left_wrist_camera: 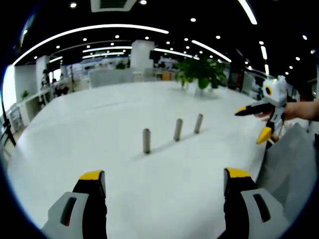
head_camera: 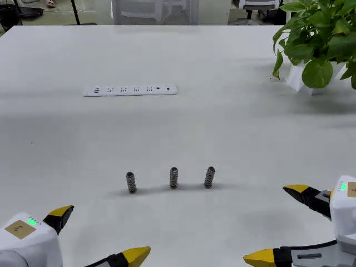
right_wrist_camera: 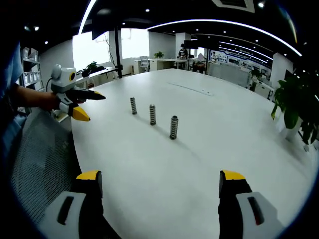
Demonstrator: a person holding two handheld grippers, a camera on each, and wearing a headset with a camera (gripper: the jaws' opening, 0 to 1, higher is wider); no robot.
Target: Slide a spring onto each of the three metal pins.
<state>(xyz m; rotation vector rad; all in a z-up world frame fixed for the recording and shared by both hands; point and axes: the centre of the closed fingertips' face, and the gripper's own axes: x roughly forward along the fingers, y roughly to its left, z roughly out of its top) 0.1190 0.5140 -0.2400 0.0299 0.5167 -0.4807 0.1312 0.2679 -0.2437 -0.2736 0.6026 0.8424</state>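
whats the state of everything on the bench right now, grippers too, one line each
left spring: upright, apart from the others, untouched
middle spring: upright, untouched
right spring: upright, untouched
left gripper: open, holding nothing, short of the springs
right gripper: open, holding nothing, short of the springs
power strip: lying flat, nothing plugged in
potted plant: upright at the far right of the table

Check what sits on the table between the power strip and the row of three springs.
Nothing: in the head view, the stretch of white table between the power strip and the springs is bare.
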